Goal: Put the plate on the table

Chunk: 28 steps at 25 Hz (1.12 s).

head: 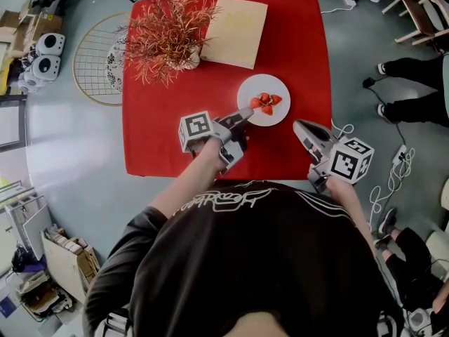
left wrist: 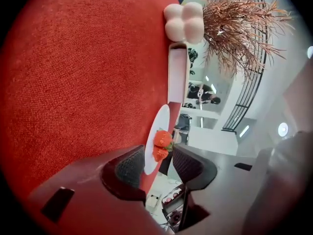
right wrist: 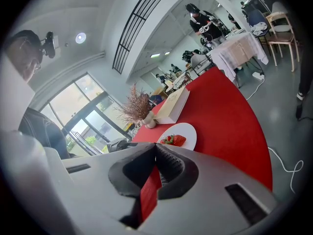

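A white plate (head: 251, 92) carrying strawberries (head: 265, 102) lies flat on the red table (head: 161, 132), right of its middle. My left gripper (head: 245, 113) reaches the plate's near-left rim. In the left gripper view its jaws stand apart around the plate (left wrist: 159, 117) rim, with the strawberries (left wrist: 162, 140) just ahead; the left gripper (left wrist: 158, 154) pads do not press on the rim. My right gripper (head: 299, 125) hovers over the table's near-right corner, apart from the plate. In the right gripper view the right gripper (right wrist: 155, 148) is shut on nothing, with the plate (right wrist: 190, 131) ahead.
A tan book (head: 235, 23) lies at the table's far side, next to a white vase (left wrist: 183, 22) of dried red branches (head: 165, 34). A round wire rack (head: 95, 58) sits on the floor to the left. At the right are a person's legs (head: 414, 69), chairs and cables.
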{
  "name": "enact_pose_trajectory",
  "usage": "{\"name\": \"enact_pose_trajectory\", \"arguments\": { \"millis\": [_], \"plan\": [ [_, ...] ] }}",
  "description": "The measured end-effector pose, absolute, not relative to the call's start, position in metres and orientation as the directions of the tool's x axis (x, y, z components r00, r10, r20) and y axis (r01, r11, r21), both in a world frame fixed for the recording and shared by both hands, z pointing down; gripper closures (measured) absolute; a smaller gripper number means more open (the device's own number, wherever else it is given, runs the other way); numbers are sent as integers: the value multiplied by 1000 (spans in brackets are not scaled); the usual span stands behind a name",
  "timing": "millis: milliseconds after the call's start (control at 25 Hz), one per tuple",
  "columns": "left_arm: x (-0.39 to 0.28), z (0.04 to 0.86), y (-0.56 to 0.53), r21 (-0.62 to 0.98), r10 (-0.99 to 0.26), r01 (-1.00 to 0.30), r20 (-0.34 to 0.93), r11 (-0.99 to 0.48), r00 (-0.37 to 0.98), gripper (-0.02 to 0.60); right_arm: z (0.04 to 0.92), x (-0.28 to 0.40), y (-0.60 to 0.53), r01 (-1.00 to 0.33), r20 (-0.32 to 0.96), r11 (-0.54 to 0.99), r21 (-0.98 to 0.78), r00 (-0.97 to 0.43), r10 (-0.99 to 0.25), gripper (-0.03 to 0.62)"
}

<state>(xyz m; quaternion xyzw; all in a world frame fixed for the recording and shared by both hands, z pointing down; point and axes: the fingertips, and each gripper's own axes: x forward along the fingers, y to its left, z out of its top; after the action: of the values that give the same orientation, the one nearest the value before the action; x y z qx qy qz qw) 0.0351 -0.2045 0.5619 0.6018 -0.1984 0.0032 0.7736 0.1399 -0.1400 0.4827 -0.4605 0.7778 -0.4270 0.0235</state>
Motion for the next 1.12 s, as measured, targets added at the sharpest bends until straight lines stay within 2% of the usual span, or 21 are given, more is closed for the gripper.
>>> {"name": "enact_pose_trajectory", "arguments": {
  "millis": [200,480,680,1120],
  "plan": [
    [36,558,-207,933,-253,-230,302,278,919,364,484,138,-137,-700,363,211,-683,-575,-733,586],
    [39,554,-207,939,-246,-254,309,232,919,326,481,140,-134,-698,360,203,-686,-569,-739,586],
    [42,553,-207,936,-222,-348,352,59,909,275,481,138,-131,-686,349,196,-701,-569,-744,586],
    [42,551,-195,776,-130,-561,549,-288,826,267,482,135,-129,-686,350,191,-702,-565,-747,586]
  ]
}}
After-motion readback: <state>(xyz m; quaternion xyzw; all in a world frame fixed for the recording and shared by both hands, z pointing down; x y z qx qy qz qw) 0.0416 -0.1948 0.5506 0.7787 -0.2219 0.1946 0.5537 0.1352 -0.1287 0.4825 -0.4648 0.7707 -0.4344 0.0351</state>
